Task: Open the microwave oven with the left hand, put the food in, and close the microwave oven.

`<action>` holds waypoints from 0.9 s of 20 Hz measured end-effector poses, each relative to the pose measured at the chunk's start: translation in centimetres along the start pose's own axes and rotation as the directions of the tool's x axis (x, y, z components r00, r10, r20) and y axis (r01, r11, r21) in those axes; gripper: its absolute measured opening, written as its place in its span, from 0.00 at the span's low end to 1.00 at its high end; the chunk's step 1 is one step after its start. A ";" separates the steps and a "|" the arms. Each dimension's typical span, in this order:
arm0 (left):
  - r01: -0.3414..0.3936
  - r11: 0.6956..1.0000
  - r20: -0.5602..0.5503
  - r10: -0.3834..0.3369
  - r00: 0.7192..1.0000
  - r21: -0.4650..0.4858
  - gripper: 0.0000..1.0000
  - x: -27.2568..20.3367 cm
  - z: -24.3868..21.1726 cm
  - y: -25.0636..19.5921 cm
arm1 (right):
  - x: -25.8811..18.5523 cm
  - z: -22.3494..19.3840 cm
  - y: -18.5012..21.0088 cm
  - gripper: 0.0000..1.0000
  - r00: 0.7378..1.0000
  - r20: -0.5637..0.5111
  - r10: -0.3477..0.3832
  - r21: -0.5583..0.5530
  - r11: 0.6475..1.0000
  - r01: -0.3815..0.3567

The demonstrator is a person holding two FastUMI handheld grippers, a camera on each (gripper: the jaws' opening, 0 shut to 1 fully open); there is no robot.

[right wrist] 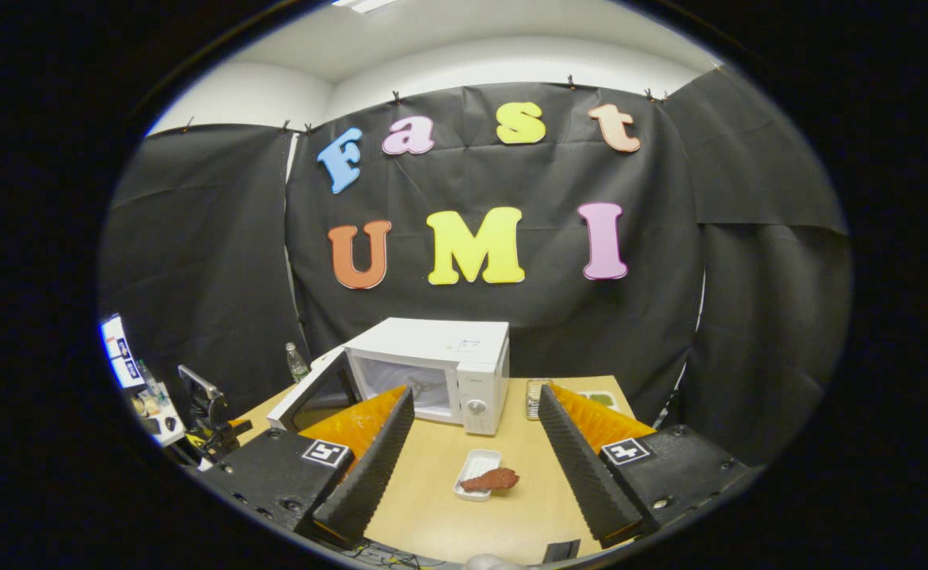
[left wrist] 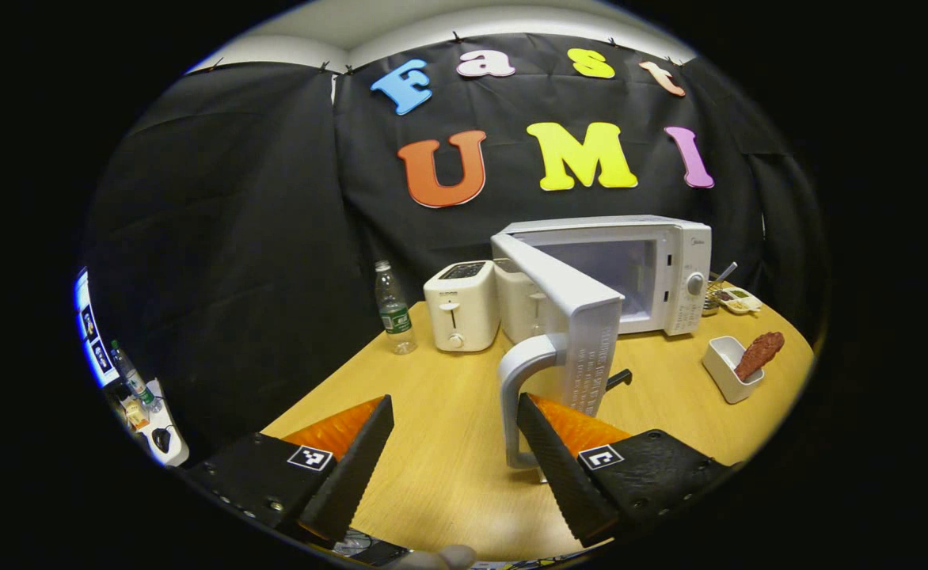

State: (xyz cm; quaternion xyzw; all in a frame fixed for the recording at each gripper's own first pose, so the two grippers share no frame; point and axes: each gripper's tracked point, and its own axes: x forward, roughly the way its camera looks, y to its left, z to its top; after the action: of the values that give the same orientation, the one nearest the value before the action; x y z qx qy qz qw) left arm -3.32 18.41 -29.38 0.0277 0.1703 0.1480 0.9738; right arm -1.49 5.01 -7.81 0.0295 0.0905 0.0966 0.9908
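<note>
Left gripper (left wrist: 456, 443) jaws apart beside door handle (left wrist: 521, 380), lower centre; microwave (left wrist: 654, 269) door open. Right gripper (right wrist: 476, 463) apart above food (right wrist: 492, 479). Next: grasp food.

no legible text to report. microwave oven (left wrist: 654, 269) has a small brand mark at the top of its control panel, too small to read. inner edge of the open door (left wrist: 591, 356) carries rows of fine print, blurred past reading. water bottle (left wrist: 393, 309) has a green label, wording not resolvable. each gripper finger block carries a square black-and-white fiducial marker (left wrist: 309, 457), a coded pattern, not text; same kind on the right gripper (right wrist: 470, 431). screens at the far left edge are unreadable.
</note>
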 end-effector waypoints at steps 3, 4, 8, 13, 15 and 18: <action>-0.041 0.999 -0.013 0.041 0.999 0.001 0.97 0.3 -0.8 2.2 | -0.1 -0.1 0.2 0.91 1.000 -0.007 -0.005 -0.007 1.000 0.005; -0.051 0.999 -0.018 0.050 0.999 -0.001 0.97 0.3 -0.9 3.1 | -0.1 -0.4 0.3 0.91 1.000 -0.010 -0.006 -0.006 1.000 0.006; -0.098 0.995 -0.023 0.098 0.995 0.014 0.96 0.1 -1.1 6.7 | 0.0 -1.0 0.2 0.91 1.000 -0.019 -0.012 -0.025 1.000 0.011; -0.103 0.995 -0.006 0.103 0.995 -0.010 0.97 -3.6 -0.4 7.5 | 1.5 -4.3 -1.9 0.91 0.998 -0.060 -0.018 0.001 1.000 0.018; -0.060 0.998 0.017 0.061 0.998 -0.012 0.97 -5.5 0.7 5.6 | 2.5 -6.9 -3.6 0.92 0.995 -0.101 -0.019 0.028 0.999 0.022; 0.026 1.000 0.063 -0.026 0.998 0.001 0.96 -7.6 3.2 1.4 | 4.9 -12.5 -5.9 1.00 0.979 -0.201 0.008 0.114 0.993 0.015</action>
State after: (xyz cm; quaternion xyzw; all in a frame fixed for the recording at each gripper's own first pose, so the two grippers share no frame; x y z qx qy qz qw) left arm -9.47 17.47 -23.81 0.0305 0.1398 0.1345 0.9805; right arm 2.07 0.74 -21.38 0.0763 0.1958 0.0919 0.9733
